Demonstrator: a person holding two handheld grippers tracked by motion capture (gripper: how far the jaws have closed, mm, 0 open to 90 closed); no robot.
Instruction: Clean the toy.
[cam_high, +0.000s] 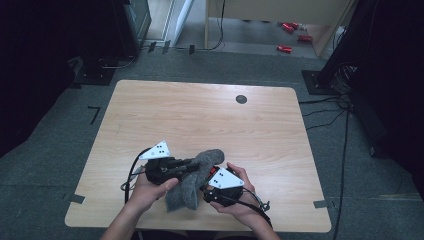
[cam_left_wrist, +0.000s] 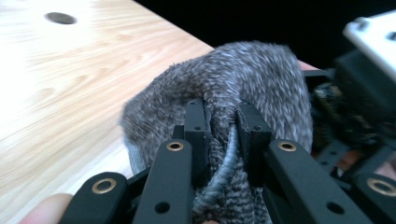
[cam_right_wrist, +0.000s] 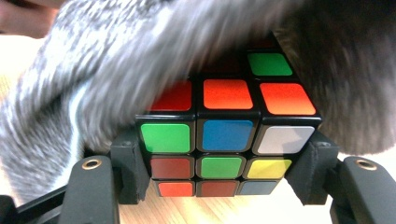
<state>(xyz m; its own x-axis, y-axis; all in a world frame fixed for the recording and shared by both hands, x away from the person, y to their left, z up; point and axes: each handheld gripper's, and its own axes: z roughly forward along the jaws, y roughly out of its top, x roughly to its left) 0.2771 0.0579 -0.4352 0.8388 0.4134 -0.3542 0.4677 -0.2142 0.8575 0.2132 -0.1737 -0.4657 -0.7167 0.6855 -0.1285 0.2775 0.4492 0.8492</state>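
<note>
Grey fuzzy cloth (cam_left_wrist: 243, 79) is pinched in the left gripper (cam_left_wrist: 224, 121) (frame centre); the right gripper (cam_right_wrist: 224, 163) clamps a puzzle cube (cam_right_wrist: 226, 135).

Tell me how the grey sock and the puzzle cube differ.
The grey sock is soft, fuzzy and one colour; the puzzle cube is hard, square-edged and many-coloured. The left gripper pinches the sock's fabric; the right gripper clamps the cube's sides. Both are held above the table.

Your right gripper (cam_right_wrist: 224, 161) clamps a scrambled puzzle cube (cam_right_wrist: 226, 135) between its pads, just above the wooden table (cam_right_wrist: 280, 210). Grey fuzzy fabric (cam_right_wrist: 116, 70) drapes over the cube's far, upper side.
</note>
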